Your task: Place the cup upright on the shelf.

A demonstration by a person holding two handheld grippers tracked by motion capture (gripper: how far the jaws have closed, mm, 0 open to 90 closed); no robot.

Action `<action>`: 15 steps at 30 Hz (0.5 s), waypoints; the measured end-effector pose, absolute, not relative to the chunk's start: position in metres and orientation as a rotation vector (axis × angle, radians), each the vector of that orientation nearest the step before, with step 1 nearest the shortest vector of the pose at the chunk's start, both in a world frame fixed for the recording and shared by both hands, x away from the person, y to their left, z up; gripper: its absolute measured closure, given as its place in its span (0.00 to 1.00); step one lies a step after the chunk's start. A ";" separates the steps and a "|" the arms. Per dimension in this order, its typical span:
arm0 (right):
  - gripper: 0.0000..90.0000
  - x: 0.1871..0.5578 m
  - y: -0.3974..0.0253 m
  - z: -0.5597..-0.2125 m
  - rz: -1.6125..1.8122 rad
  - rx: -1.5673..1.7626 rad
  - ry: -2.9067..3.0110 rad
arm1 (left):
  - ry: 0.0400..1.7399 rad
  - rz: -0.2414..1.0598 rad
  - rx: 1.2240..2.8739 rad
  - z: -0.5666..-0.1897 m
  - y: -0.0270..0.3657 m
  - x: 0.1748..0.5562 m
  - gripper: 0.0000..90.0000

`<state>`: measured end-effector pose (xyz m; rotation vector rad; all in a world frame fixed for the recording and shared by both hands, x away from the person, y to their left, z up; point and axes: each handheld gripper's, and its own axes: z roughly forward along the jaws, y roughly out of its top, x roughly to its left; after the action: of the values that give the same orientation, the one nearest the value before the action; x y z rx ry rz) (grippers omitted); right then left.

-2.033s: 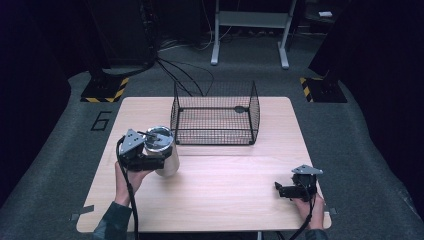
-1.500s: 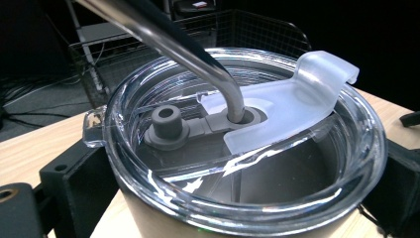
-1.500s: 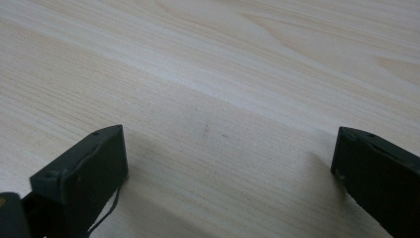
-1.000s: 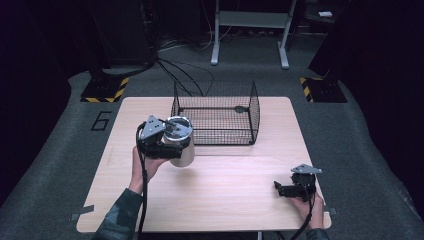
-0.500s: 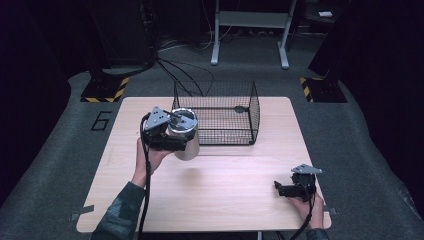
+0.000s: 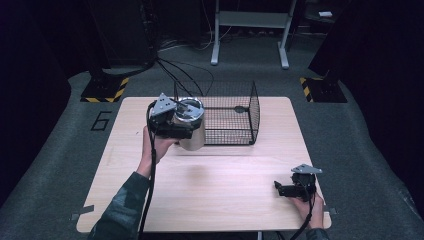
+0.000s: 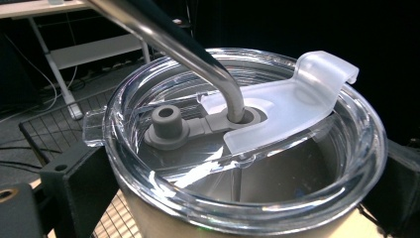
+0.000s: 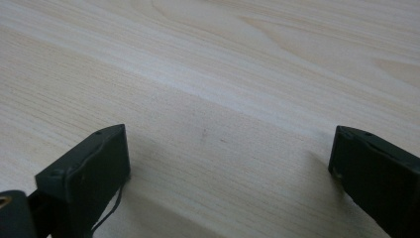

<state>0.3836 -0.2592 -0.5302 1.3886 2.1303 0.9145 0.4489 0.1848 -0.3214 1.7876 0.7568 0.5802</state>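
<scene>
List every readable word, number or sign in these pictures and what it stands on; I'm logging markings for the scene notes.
"6": on the grey floor left of the table, high view.
Yellow-and-black hazard stripes, no text: on the stand bases on the floor.
No readable print on the tumbler, its lid or the wire basket.

dark green sleeve point(image 6: 120, 210); black tools w/ grey triangular plates, black cables.

Upright lidded steel tumbler point(image 6: 191, 129) beside wire basket point(image 6: 231, 119)
</scene>
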 end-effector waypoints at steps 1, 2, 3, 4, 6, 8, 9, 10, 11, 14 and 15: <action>0.02 0.384 -0.259 -0.530 0.915 1.388 2.130 | 0.757 0.580 1.791 -0.320 0.184 0.451 0.04; 0.02 0.384 -0.259 -0.530 0.914 1.389 2.130 | 0.757 0.580 1.791 -0.320 0.184 0.451 0.04; 0.02 0.384 -0.259 -0.530 0.914 1.389 2.130 | 0.753 0.585 1.787 -0.319 0.183 0.453 0.04; 0.02 0.384 -0.259 -0.530 0.915 1.388 2.131 | 0.753 0.584 1.784 -0.317 0.182 0.455 0.04; 0.02 0.384 -0.259 -0.530 0.914 1.389 2.130 | 0.755 0.584 1.784 -0.314 0.180 0.459 0.04; 0.02 0.384 -0.259 -0.530 0.914 1.388 2.130 | 0.753 0.596 1.785 -0.311 0.179 0.463 0.04; 0.02 0.384 -0.259 -0.530 0.914 1.388 2.130 | 0.753 0.596 1.785 -0.311 0.179 0.463 0.04; 0.02 0.384 -0.259 -0.530 0.915 1.387 2.130 | 0.751 0.596 1.786 -0.310 0.178 0.465 0.04; 0.02 0.384 -0.259 -0.530 0.914 1.389 2.130 | 0.757 0.595 1.781 -0.307 0.177 0.468 0.04; 0.02 0.384 -0.259 -0.530 0.915 1.388 2.130 | 0.755 0.600 1.778 -0.304 0.175 0.474 0.04; 0.02 0.384 -0.259 -0.530 0.915 1.387 2.130 | 0.761 0.593 1.774 -0.303 0.174 0.476 0.04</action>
<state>0.3836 -0.2592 -0.5302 1.3872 2.1303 0.9152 0.4757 0.1741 -0.3027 1.7742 0.7609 0.5928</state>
